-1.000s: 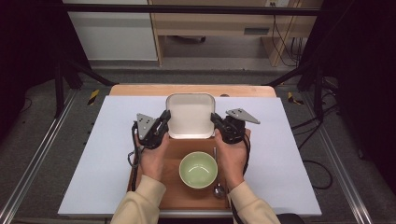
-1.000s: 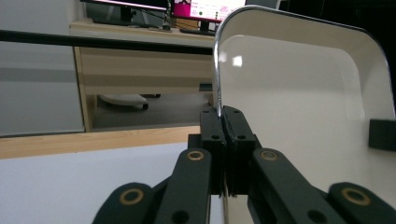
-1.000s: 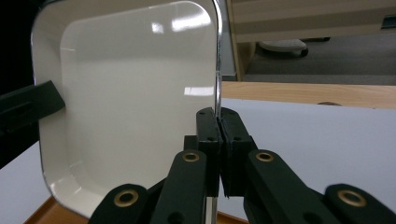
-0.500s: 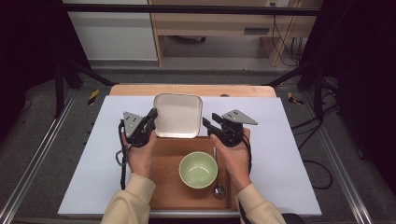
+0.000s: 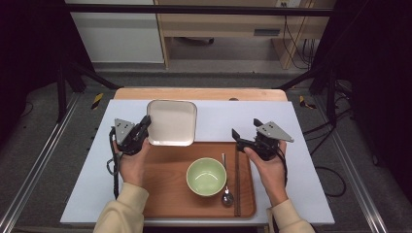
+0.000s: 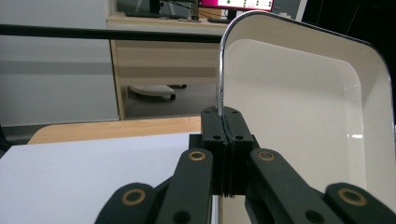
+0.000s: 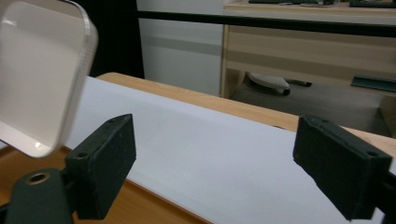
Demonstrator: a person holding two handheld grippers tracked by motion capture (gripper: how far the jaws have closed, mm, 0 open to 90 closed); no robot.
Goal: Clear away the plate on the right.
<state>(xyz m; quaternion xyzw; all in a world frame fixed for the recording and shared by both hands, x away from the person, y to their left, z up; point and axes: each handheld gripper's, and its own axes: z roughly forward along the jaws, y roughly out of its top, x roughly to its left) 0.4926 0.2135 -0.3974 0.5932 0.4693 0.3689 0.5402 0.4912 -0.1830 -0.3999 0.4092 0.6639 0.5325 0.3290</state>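
A white square plate point(image 5: 172, 122) hangs above the far edge of the wooden tray point(image 5: 165, 194), tilted. My left gripper point(image 5: 145, 124) is shut on its left rim. In the left gripper view the jaws point(image 6: 226, 116) pinch the thin rim and the plate point(image 6: 299, 107) rises to the right. My right gripper point(image 5: 245, 127) is off to the right of the plate, over the tray's far right corner. Its jaws have just been opening and stand wide point(image 7: 219, 163) with nothing between them. The plate point(image 7: 39, 79) is at that view's upper left.
On the tray stand a green bowl point(image 5: 206, 175), a spoon point(image 5: 226, 194) and dark chopsticks point(image 5: 237, 184) at the bowl's right. A white mat point(image 5: 87, 194) covers the wooden table under the tray. Black frame legs and cables lie beyond the table.
The right gripper has let go of the plate's right rim, opened and drawn back to the right. The left gripper has carried the plate to the left.
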